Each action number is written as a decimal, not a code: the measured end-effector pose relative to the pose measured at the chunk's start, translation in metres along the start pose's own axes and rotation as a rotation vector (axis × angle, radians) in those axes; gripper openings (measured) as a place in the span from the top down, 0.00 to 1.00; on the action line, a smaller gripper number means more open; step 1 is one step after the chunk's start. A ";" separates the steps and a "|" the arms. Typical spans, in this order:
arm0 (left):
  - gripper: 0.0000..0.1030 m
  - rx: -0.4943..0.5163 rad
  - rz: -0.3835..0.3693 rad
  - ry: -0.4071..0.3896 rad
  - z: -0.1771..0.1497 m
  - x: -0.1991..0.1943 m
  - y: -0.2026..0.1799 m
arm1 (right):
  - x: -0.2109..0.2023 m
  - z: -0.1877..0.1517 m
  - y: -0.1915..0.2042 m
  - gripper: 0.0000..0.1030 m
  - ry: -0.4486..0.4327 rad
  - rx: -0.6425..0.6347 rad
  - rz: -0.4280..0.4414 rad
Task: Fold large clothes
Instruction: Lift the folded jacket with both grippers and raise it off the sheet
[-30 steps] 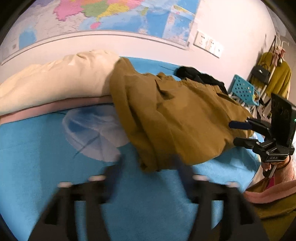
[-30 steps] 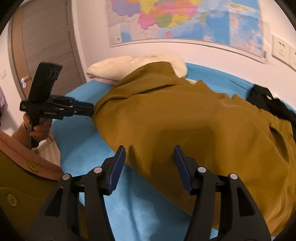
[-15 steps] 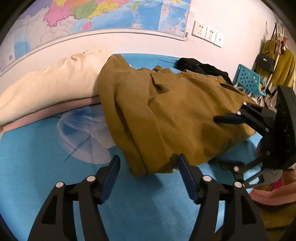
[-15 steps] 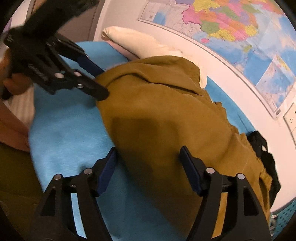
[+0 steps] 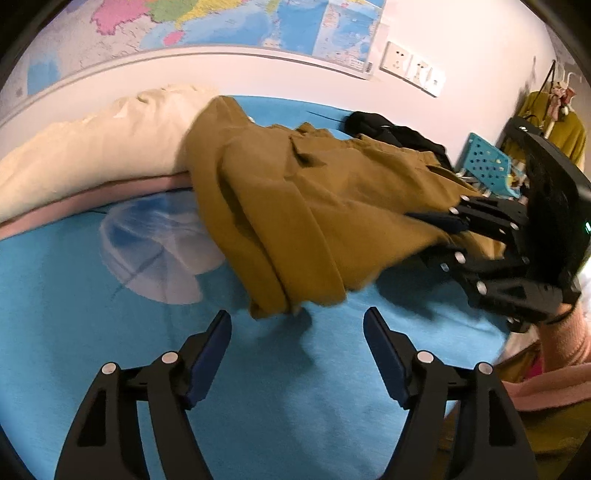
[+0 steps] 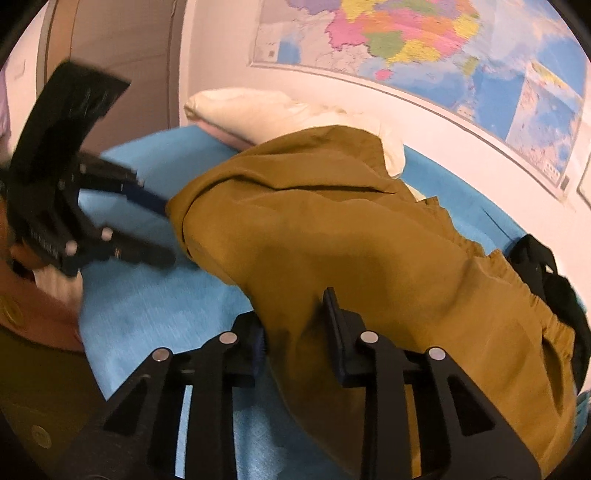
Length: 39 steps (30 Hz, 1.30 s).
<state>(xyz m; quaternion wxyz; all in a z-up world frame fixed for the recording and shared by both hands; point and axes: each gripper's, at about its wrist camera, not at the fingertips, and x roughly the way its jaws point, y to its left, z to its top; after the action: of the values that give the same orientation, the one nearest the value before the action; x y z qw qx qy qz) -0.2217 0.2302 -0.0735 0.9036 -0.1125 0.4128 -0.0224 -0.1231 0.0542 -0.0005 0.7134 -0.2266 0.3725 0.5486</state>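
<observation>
Between the right gripper pads sits a fold of the mustard trousers; jaws have just been closing and now pinch the cloth at its near edge. Left gripper hovers low over bare sheet, jaws spread wide and just been opening, nothing between them; the trousers' bunched hem end lies just ahead of the fingertips, not touching. In the right wrist view the left gripper shows at left, blurred, its tips just beside the same end of the garment.

Trousers lie across the middle of the bed, 1 end draped up onto a cream pillow, elastic waistband end toward a black garment that lies against it on the far side. Under the pillow runs a pink strip of bedding.

Surface: bright blue bedsheet with a pale round print left of the trousers, sheet mostly flat.

Room: white wall with a large coloured map, 3 white sockets right of it. Blue perforated chair and a yellow coat on a rack stand at far right. Wooden door at left in the right wrist view. Person's pink sleeve holds the right gripper.
</observation>
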 end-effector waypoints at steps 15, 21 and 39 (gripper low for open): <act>0.22 -0.409 -0.482 -0.027 0.037 0.049 0.016 | -0.008 0.002 -0.016 0.76 -0.059 0.131 0.062; 0.17 -0.483 -0.543 -0.071 0.040 0.061 0.013 | -0.014 -0.005 -0.023 0.70 -0.077 0.193 0.101; 0.29 -0.400 -0.248 -0.041 0.069 0.078 -0.021 | -0.079 -0.084 -0.061 0.22 -0.056 0.591 0.317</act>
<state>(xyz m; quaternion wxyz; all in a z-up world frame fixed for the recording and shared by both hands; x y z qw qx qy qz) -0.1173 0.2121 -0.0825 0.8618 -0.3395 0.3736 -0.0488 -0.0980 -0.0741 0.0042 0.6640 0.0660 0.5262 0.5271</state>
